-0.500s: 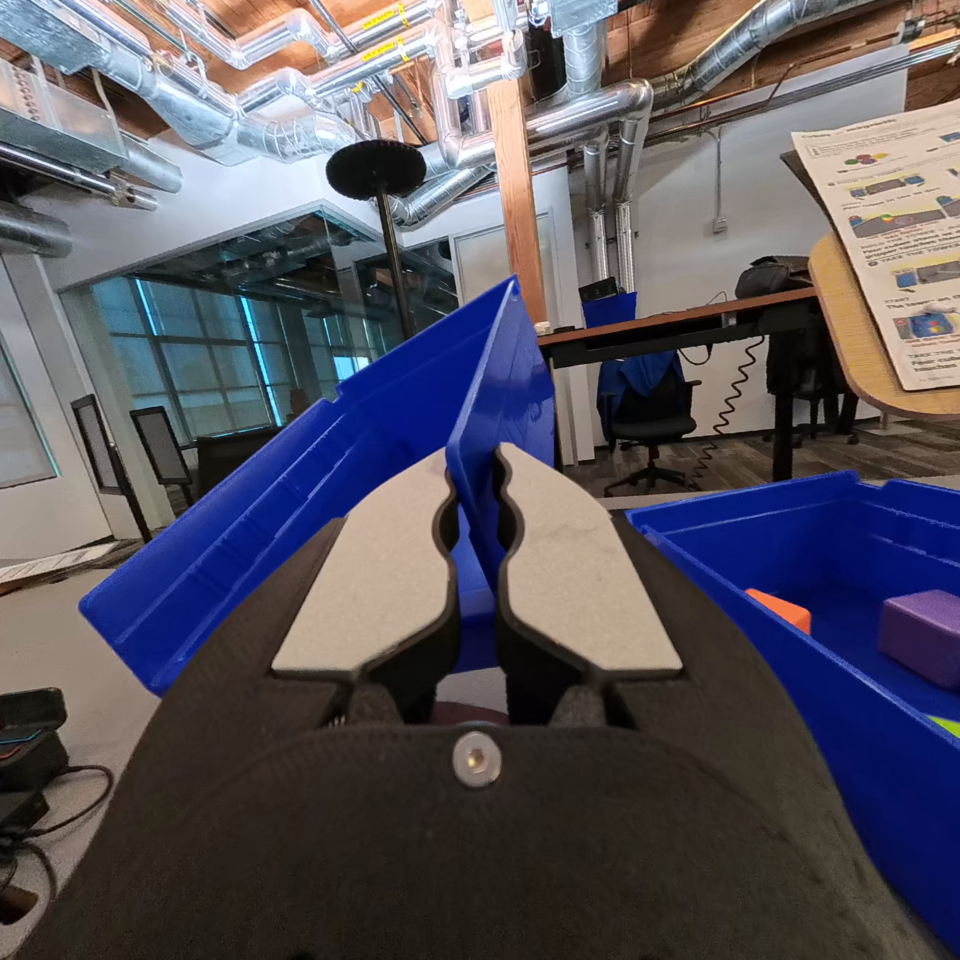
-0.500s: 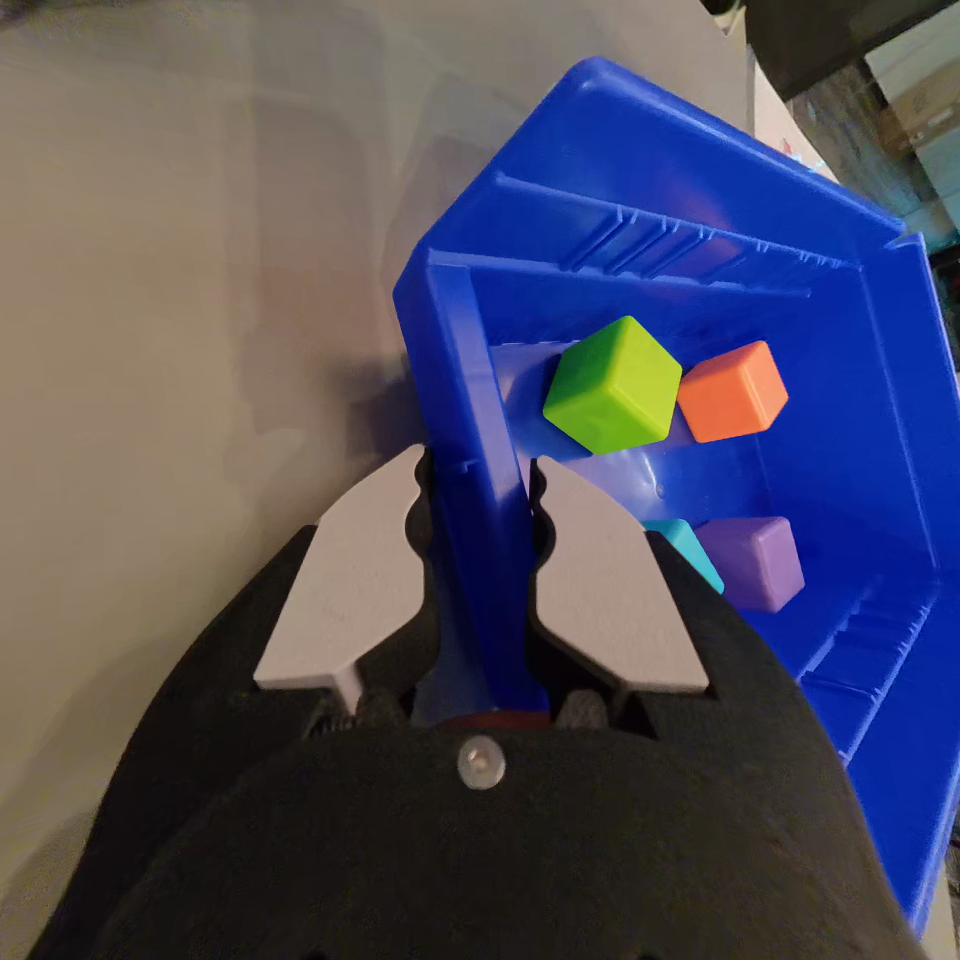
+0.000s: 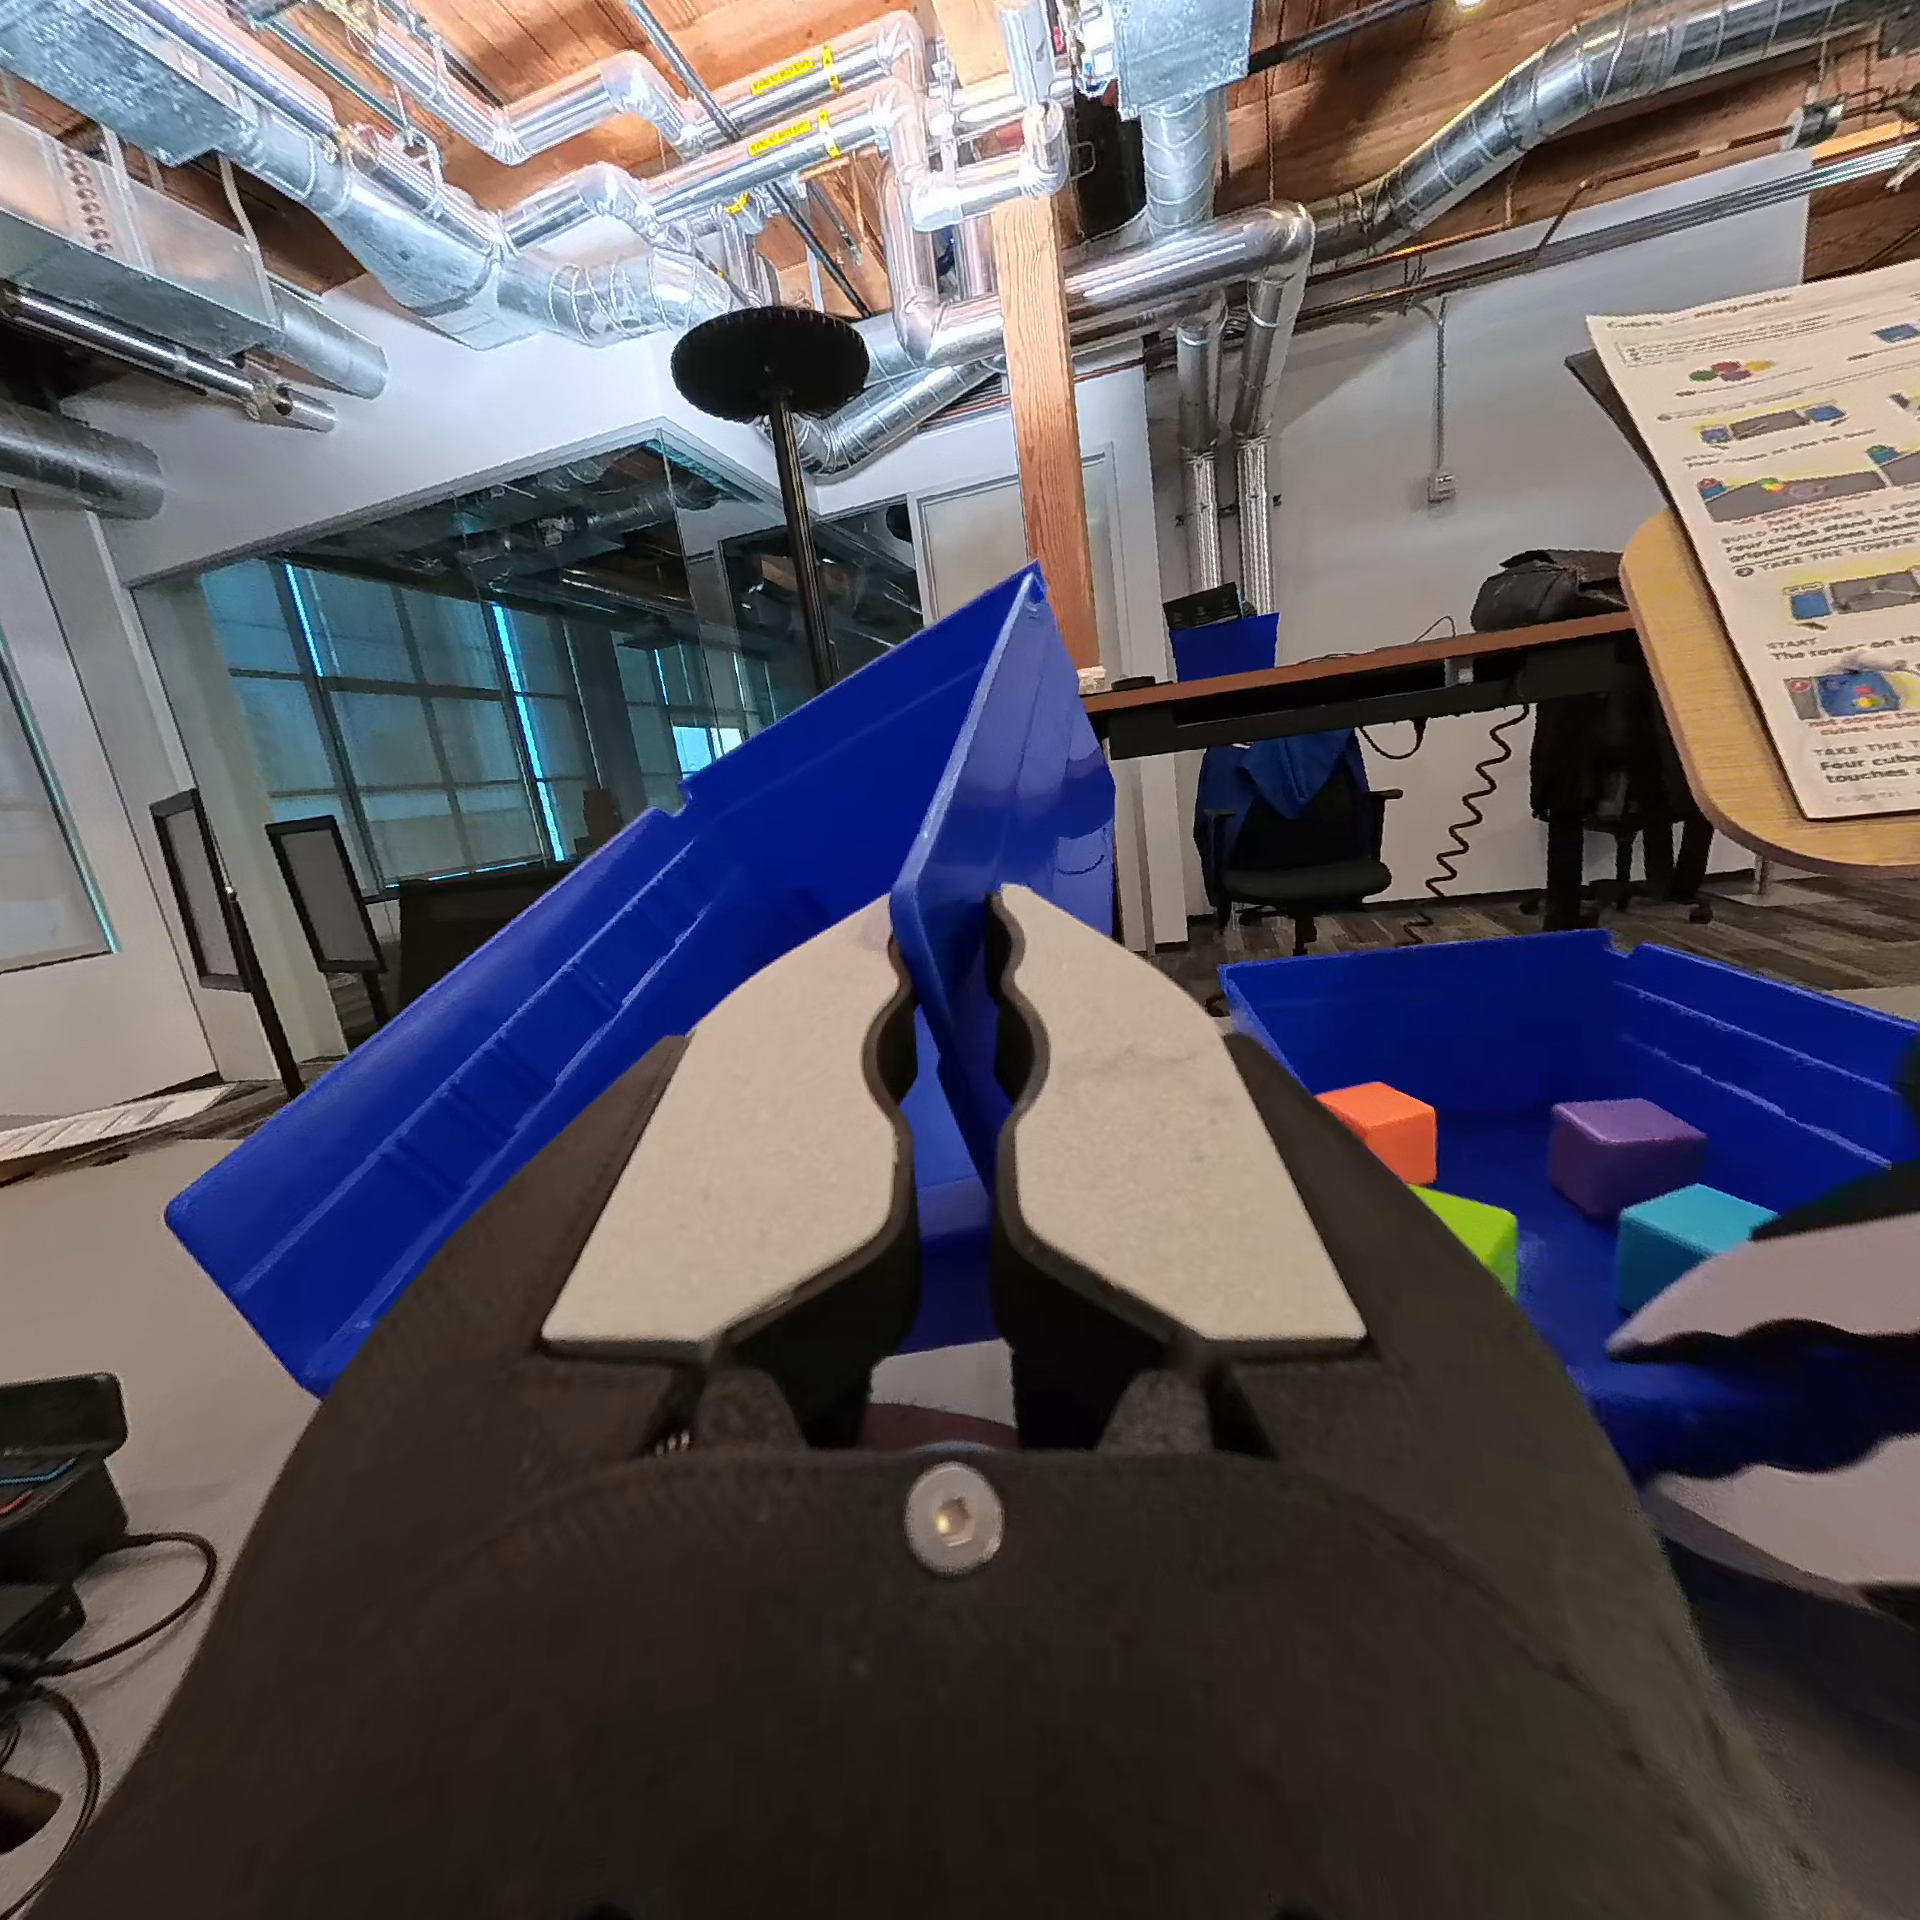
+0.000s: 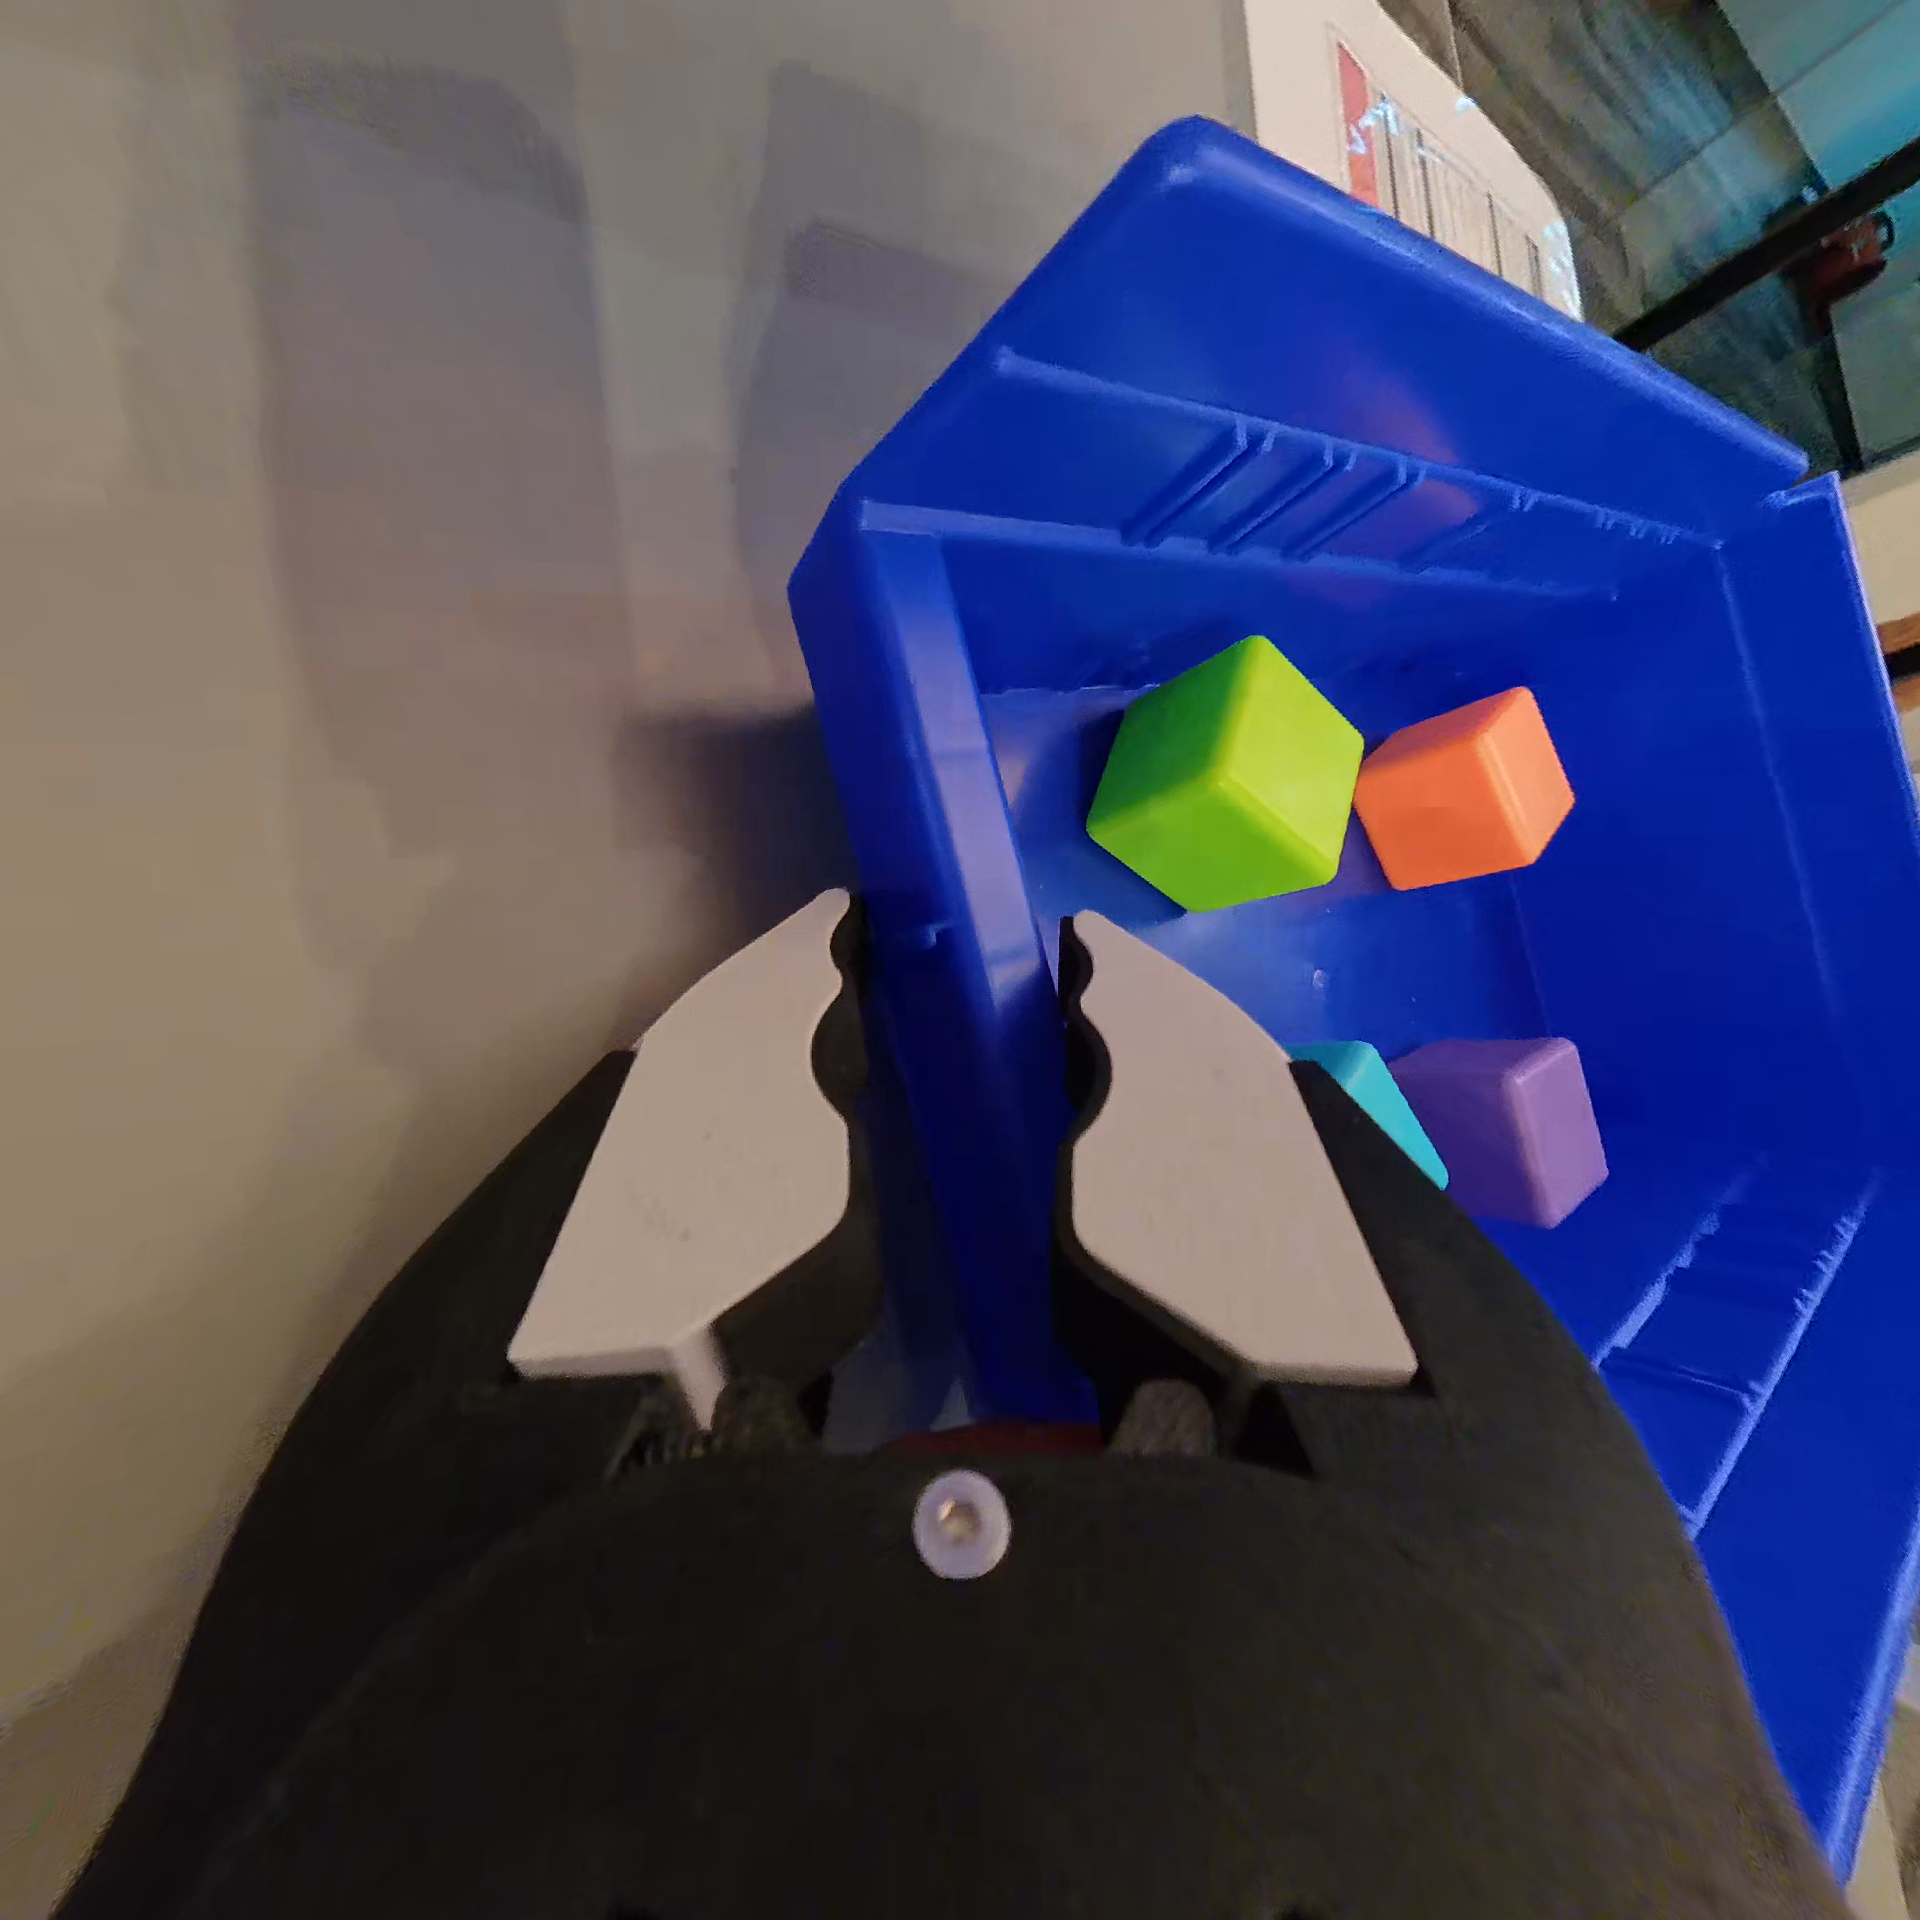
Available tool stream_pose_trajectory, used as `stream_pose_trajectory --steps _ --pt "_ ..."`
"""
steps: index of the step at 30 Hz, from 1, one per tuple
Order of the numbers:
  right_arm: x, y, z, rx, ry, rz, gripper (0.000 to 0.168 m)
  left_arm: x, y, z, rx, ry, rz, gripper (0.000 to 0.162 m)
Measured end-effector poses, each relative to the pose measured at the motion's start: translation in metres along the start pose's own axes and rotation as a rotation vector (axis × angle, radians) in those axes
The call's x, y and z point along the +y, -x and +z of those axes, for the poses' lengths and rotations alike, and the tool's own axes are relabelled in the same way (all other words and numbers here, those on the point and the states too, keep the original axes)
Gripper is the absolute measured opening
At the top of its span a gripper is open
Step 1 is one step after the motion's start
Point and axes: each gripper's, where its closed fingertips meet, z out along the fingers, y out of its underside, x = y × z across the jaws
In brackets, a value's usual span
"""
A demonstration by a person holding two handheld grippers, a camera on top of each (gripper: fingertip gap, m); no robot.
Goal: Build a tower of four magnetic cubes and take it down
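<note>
My left gripper is shut on the end wall of an empty blue bin, which is tilted up off the grey table. My right gripper is shut on the side wall of a second blue bin. Loose in that bin lie a green cube, an orange cube, a purple cube and a teal cube, the last partly hidden by my finger. The left wrist view shows this bin on the right with the orange, purple, green and teal cubes, and the blurred right gripper.
The two bins stand close together on the grey table. A printed instruction sheet on a wooden board hangs over the far right. Black devices and cables lie at the table's left edge. A desk and office chair stand beyond. The gap from one gripper's tips to the other's is roughly 25 cm.
The left wrist view now looks further into the cube bin: all the cubes show, and the right gripper has come into its right edge. Both grips hold; the cubes have not shifted in the bin.
</note>
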Motion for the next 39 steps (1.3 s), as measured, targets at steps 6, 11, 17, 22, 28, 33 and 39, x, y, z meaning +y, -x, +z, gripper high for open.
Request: stream_pose_trajectory --steps 6,11,17,22,28,33,39 --pt "-0.009 -0.026 0.032 0.041 0.055 0.062 0.035 0.0 0.0 0.0 -0.006 0.002 0.001 0.009" --pt "-0.015 -0.042 0.051 0.063 0.067 0.074 0.035 0.0 -0.003 0.001 -0.005 0.003 0.027 0.01" --pt "-0.018 -0.055 0.064 0.082 0.075 0.076 0.035 0.006 -0.001 0.004 -0.015 0.032 0.016 0.009" --pt "-0.018 -0.055 0.064 0.083 0.076 0.072 0.035 0.023 0.007 0.008 -0.035 0.107 -0.03 0.006" --pt "-0.018 -0.059 0.068 0.083 0.078 0.072 0.035 0.023 -0.001 0.009 -0.015 0.108 -0.017 0.004" --pt "-0.018 -0.064 0.073 0.092 0.085 0.073 0.035 0.024 -0.004 0.009 0.0 0.107 -0.035 0.005" --pt "-0.015 -0.06 0.063 0.1 0.055 0.093 0.07 0.023 -0.011 0.007 0.008 0.117 -0.018 0.005"
